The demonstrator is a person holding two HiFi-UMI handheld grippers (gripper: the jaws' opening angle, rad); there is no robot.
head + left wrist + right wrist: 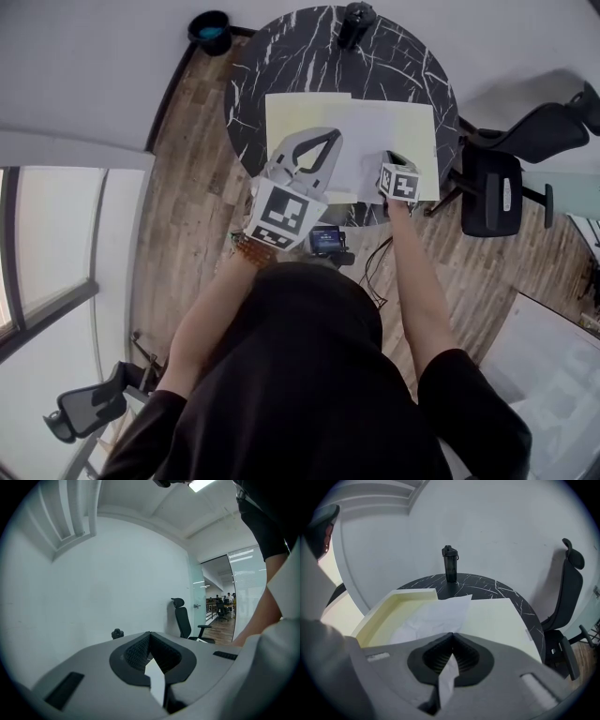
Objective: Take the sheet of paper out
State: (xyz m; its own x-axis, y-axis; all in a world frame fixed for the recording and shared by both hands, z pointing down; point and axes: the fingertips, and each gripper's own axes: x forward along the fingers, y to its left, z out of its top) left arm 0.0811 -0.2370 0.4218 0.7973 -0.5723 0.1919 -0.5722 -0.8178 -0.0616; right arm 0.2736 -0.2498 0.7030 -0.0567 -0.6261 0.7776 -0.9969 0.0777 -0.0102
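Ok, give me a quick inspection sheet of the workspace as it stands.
Surface: round black marble table.
Job's things: white sheet of paper, creased, lying over an open pale yellow file case.
Clutter: dark bottle upright at the table's far edge.
Grippers: left gripper and right gripper each shut on the paper.
Cables: thin dark cables hang by a small device near the person's front.
Surroundings: office chair to the right, dark bin by the wall.
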